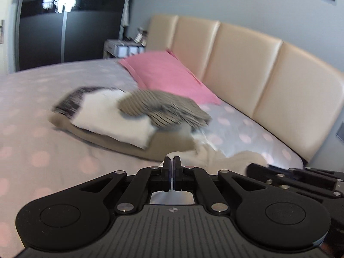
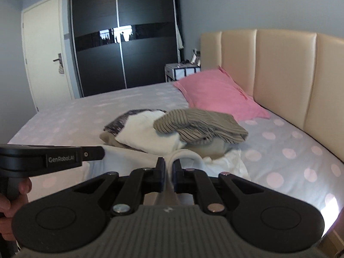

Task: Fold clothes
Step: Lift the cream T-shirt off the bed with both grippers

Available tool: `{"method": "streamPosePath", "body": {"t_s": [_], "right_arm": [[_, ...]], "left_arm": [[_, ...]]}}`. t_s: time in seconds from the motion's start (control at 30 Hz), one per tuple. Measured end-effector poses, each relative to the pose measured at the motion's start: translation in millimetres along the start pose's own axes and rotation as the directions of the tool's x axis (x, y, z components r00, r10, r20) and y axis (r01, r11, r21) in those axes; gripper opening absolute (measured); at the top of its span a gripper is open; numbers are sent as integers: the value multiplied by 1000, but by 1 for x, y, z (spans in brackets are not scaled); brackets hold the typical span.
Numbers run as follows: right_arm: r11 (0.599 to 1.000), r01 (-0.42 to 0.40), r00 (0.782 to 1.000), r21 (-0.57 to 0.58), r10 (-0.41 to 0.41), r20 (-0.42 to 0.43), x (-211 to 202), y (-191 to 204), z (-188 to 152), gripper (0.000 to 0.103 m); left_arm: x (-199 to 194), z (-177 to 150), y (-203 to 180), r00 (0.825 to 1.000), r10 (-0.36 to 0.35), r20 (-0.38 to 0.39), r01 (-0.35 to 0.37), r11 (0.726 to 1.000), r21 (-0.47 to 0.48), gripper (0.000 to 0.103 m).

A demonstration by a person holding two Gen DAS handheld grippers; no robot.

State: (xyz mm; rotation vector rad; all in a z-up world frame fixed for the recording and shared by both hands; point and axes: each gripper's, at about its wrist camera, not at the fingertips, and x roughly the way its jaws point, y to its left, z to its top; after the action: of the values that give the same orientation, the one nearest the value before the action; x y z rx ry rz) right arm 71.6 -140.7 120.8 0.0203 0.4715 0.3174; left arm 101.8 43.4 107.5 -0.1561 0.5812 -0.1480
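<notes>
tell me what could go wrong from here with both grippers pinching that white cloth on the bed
1. The right gripper pinches only a narrow edge of the white cloth garment, so it might slip out.
2. The left gripper holds a similarly thin fold, and uneven tension could bunch the fabric.
3. The garment lies against the pile topped by the striped grey fabric piece; lifting may drag or topple it.

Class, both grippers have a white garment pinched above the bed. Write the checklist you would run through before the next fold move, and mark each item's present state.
1. Left gripper shut on white garment: ok.
2. Right gripper shut on it: ok.
3. Garment fully lifted off the bed: not ok, part still lies on it.
4. Garment hanging flat and unwrinkled: cannot tell.
5. Stack of folded clothes undisturbed: cannot tell, striped top piece looks rumpled.
</notes>
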Motion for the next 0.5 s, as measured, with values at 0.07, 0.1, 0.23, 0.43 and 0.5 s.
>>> {"method": "streamPosePath", "body": {"t_s": [0.07,0.1,0.23,0.43,0.5], "right_arm": [[999,-44,998,-26,45,41,-15,21,13,8],[997,-66,996,-39,69,60,-22,32,19,8],[987,-140,980,-75,150,133,-48,69,36,8],[965,-247,953,-89,259,160,-66,111,53,9],[961,-253,953,-109,267,142,-62,123,51,9]], "left_arm": [[-32,12,23,997,57,49,-56,998,-23,0],[-50,17,34,993,89,76,-86,996,-34,0],[-119,33,70,958,220,183,-209,975,-79,0],[-206,48,115,863,413,292,-383,910,-155,0],[-214,45,128,836,474,276,-444,880,-169,0]]}}
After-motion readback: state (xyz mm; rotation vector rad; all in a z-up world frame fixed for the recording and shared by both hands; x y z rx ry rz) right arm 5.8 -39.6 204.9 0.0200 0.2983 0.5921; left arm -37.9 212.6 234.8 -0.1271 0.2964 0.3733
